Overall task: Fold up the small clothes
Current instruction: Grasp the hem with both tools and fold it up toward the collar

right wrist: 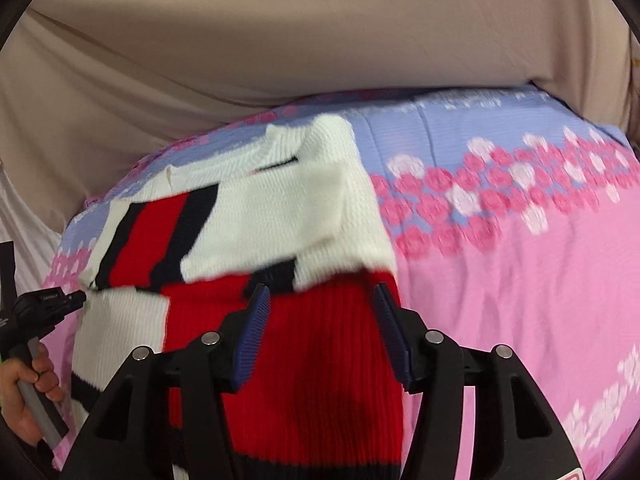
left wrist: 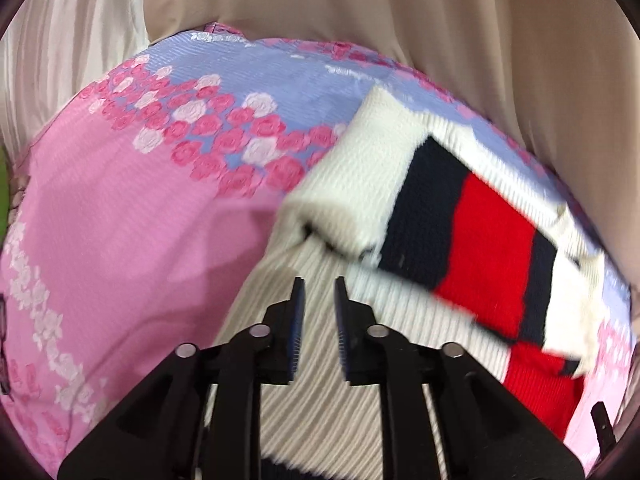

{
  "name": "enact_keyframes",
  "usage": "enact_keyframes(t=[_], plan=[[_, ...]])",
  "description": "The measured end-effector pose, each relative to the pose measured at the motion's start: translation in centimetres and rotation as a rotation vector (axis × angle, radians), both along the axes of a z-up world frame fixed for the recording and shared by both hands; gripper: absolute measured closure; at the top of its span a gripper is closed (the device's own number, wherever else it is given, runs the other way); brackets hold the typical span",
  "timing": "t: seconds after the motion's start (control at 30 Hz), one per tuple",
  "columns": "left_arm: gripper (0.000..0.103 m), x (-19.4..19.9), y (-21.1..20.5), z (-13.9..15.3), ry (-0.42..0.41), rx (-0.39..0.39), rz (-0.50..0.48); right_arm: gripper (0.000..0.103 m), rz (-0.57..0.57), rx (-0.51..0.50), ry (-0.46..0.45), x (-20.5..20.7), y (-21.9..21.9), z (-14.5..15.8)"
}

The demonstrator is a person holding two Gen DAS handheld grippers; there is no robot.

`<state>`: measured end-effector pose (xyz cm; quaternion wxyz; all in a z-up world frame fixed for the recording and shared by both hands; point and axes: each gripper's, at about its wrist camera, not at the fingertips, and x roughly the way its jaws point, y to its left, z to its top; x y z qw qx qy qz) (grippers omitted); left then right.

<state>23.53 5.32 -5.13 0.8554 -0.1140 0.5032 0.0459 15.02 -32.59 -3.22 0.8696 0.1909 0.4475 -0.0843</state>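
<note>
A small knitted sweater [left wrist: 476,232], white with red and navy stripes, lies on a pink and blue floral sheet [left wrist: 132,216]. A sleeve or side is folded over its body. My left gripper [left wrist: 319,292] hovers just above the white ribbed part near me, jaws a narrow gap apart and empty. In the right wrist view the sweater [right wrist: 280,208] fills the middle, and my right gripper [right wrist: 318,300] is open wide over its red ribbed part, holding nothing. The left gripper [right wrist: 76,300] shows at the left edge there, held by a hand.
The floral sheet [right wrist: 520,280] covers a raised bed-like surface. Beige cloth [right wrist: 280,40] hangs behind it and a pale curtain [left wrist: 60,40] is at the far left. The sheet's far edge curves away behind the sweater.
</note>
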Motion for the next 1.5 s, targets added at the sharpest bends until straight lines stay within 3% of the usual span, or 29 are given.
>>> enact_keyframes(t=[0.07,0.13,0.2,0.33,0.5,0.57,0.6,0.73,0.83,0.87,0.9,0.93,1.0,1.1,1.23,1.37,1.5], plan=[[0.066,-1.9,0.6,0.1,0.005,0.011,-0.017,0.049,-0.011,0.006,0.026,-2.3,0.1,-0.6],[0.061,-4.2,1.4,0.4,-0.004,-0.003,-0.033,0.048,-0.02,0.027,0.054,-5.1,0.0,-1.4],[0.047,-7.3,3.0,0.5,0.011,-0.031,-0.052,0.048,-0.029,0.041,0.09,-7.6,0.1,-2.0],[0.043,-13.3,6.0,0.1,0.053,-0.068,-0.056,0.048,-0.015,0.102,0.172,-14.8,1.1,-3.6],[0.042,-20.1,8.9,-2.4,0.173,-0.186,0.006,0.046,0.034,0.152,0.226,-22.1,3.5,-4.3],[0.04,-21.9,9.1,-2.8,0.164,-0.231,0.035,0.041,0.054,0.178,0.223,-23.1,4.3,-4.2],[0.034,-22.3,8.9,-2.7,0.159,-0.242,0.037,0.04,0.063,0.193,0.215,-23.5,4.8,-4.2],[0.031,-22.1,7.5,-3.0,0.164,-0.304,0.038,0.036,0.063,0.257,0.173,-22.7,5.8,-4.3],[0.057,-21.0,6.6,-3.0,0.174,-0.324,0.031,0.04,0.058,0.291,0.149,-21.0,6.0,-4.5],[0.081,-20.7,6.4,-3.0,0.178,-0.333,0.023,0.061,0.059,0.294,0.146,-20.6,6.0,-4.6],[0.091,-20.5,6.3,-3.1,0.194,-0.349,0.017,0.076,0.062,0.3,0.148,-20.2,5.9,-4.6],[0.091,-20.6,6.4,-2.9,0.198,-0.36,0.017,0.094,0.068,0.316,0.169,-19.6,5.8,-4.7],[0.093,-21.2,6.1,-1.3,0.171,-0.339,-0.004,0.095,0.062,0.329,0.16,-19.4,5.4,-4.0],[0.095,-22.4,5.2,1.7,0.124,-0.273,-0.071,0.096,0.076,0.259,0.115,-20.1,5.1,-0.6],[0.098,-25.5,4.5,5.1,0.109,-0.279,-0.131,0.097,0.071,0.219,0.096,-22.6,3.9,3.0],[0.099,-30.4,4.5,7.0,0.16,-0.265,-0.215,0.097,0.099,0.185,0.139,-26.2,3.0,5.1],[0.099,-36.6,5.2,8.0,0.258,-0.243,-0.287,0.097,0.206,0.154,0.274,-32.1,3.4,6.3]])
